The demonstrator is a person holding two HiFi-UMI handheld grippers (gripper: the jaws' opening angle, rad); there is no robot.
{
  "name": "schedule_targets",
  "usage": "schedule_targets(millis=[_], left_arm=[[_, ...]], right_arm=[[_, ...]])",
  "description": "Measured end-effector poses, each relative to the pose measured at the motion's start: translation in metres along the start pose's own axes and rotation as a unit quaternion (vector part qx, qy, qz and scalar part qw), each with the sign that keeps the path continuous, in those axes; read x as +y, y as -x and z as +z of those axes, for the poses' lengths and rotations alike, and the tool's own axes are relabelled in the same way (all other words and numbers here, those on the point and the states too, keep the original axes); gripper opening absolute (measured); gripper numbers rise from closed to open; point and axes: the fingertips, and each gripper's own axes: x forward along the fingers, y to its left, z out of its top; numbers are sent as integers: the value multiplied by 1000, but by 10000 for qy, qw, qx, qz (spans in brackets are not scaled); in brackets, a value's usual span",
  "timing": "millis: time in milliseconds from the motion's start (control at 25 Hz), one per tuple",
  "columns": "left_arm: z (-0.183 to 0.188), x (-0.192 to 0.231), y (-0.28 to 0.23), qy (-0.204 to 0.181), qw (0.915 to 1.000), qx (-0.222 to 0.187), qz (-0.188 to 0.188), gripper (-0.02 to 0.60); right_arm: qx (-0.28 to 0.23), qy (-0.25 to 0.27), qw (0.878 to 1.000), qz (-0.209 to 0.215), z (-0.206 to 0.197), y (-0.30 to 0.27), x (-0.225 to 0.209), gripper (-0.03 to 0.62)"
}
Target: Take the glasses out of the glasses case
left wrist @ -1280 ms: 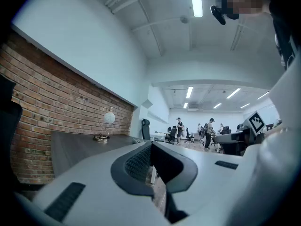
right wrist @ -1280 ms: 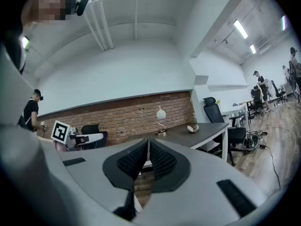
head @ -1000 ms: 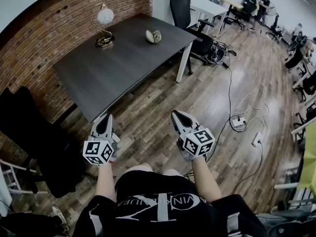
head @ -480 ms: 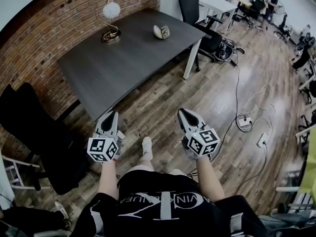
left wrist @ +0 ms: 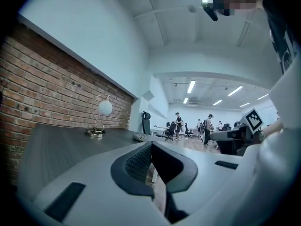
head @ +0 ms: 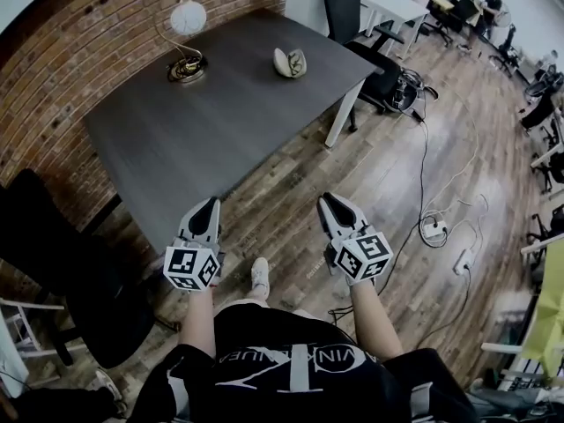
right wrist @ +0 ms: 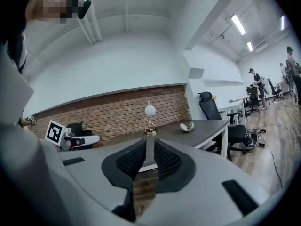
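Head view: a dark table (head: 203,130) along a brick wall (head: 79,51), on a wood floor (head: 397,174).
The case (head: 290,62) lies open at the table's far end, well apart from a lamp (head: 187,25). I hold my 2 grippers level, side by side, over the floor by the near edge. My left gripper (head: 204,211) is closed and empty. My right gripper (head: 328,203) is all but closed: its jaws have just eased to a thin slit with nothing in it.
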Motion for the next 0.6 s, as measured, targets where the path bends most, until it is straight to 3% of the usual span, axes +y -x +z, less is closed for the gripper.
schedule_targets(millis=[80,200,600], left_arm=[[-2,5,-23,11,9999,82,-94,15],[-3,15,-55,44,9997,149,-186,15],[12,51,-145,51,9987,145,-476,15]], right_arm=[[14,-93,10000,-26,3,-20,-13,46],[111,-175,9998,-3,2,-46,-26,117],[82,-329,9992,-196,13,-119,-72,130]])
